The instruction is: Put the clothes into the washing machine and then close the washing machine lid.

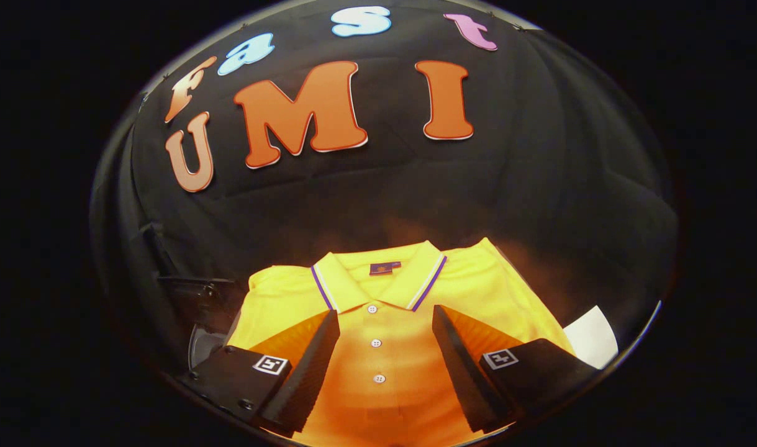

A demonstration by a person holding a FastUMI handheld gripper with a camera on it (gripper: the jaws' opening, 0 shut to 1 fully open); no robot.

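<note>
While the folded yellow polo shirt (384,310) lies flat just below and ahead of you, your tongs (385,326) hang over its front, pointed forward and tilted down toward the cloth. The two fingers (310,366) stand spread wide, with the shirt's button placket running up the gap between them. Three white buttons (376,343) sit in a line in that gap, the nearest one down between the finger bases, the farthest just under the collar. Nothing is pinched; whether the fingertips touch the fabric or hover a little above it cannot be told from here.

The shirt's collar (378,282), trimmed with a purple and white stripe, lies just beyond the fingertips, with a small dark label (385,268) at the neck. The garment is neatly folded, sleeves tucked under, and its body spreads out to both sides past each finger.

A white sheet (592,338) pokes out from under the shirt's edge, beside your right finger. Beside your left finger, dark hardware (198,298) stands at the shirt's edge, and a grey rounded surface (205,344) shows just below it; what these belong to is unclear. The black cloth wall (539,186) rises behind the shirt.
</note>
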